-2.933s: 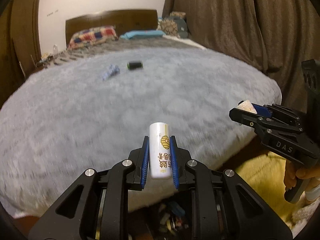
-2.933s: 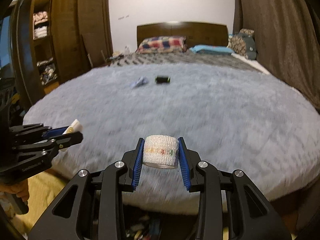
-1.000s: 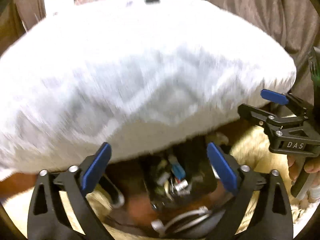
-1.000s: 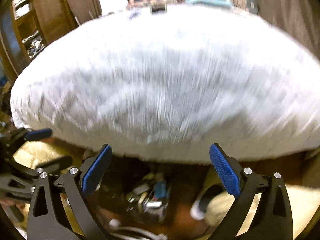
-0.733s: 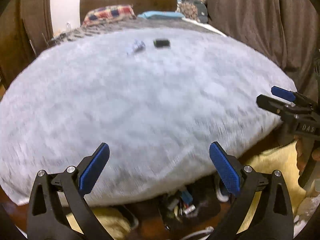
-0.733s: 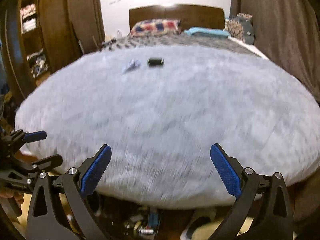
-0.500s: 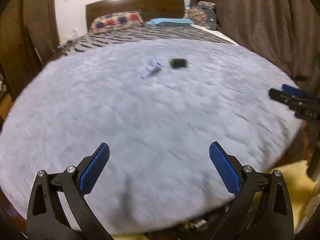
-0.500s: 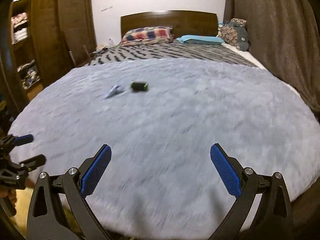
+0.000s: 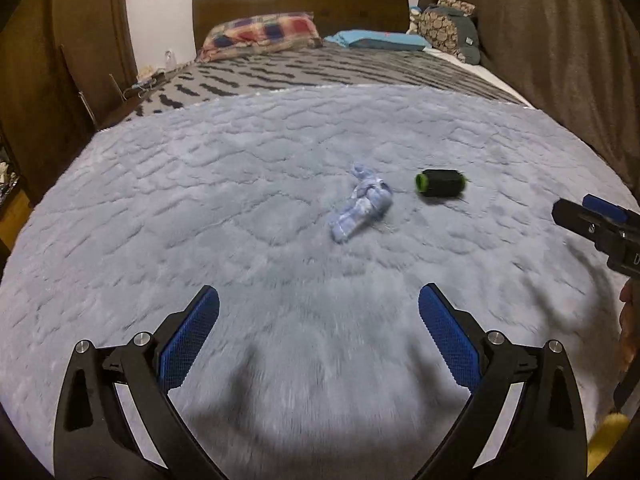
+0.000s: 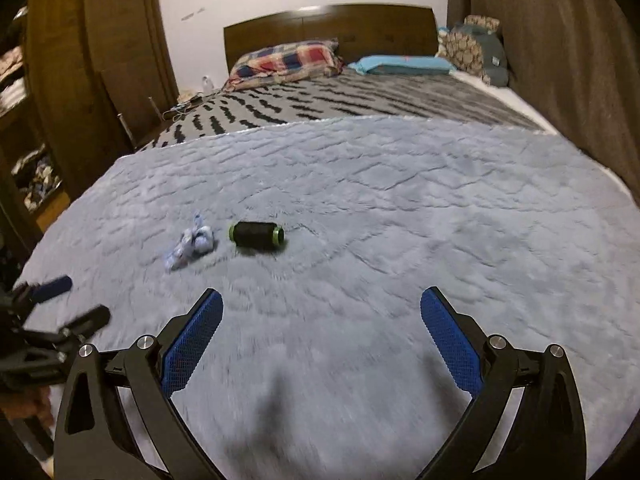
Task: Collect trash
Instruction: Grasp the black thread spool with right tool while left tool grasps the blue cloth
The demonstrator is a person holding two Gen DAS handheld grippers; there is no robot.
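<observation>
Two pieces of trash lie on the grey fluffy blanket [image 9: 240,208] [image 10: 440,208]: a crumpled blue-white wrapper [image 9: 362,208] [image 10: 191,245] and, just right of it, a black spool with green ends [image 9: 439,183] [image 10: 257,234]. My left gripper [image 9: 319,334] hovers over the blanket's near part, open and empty, with the wrapper ahead of it. My right gripper [image 10: 321,336] is open and empty too, with the spool ahead and to its left. Each gripper shows at the edge of the other's view, the right gripper [image 9: 592,216] at the right, the left gripper [image 10: 60,300] at the left.
Beyond the blanket lies a grey patterned bedspread [image 9: 320,72], with a checked pillow [image 9: 260,36], a blue pillow [image 9: 376,40] and the wooden headboard [image 10: 328,28] behind it. Brown curtains [image 9: 540,52] hang on the right. A wooden wardrobe [image 10: 92,64] stands on the left.
Both grippers let go of a white tube and a tape roll over a bin below the bed edge. They have since risen and moved forward over the blanket, open.
</observation>
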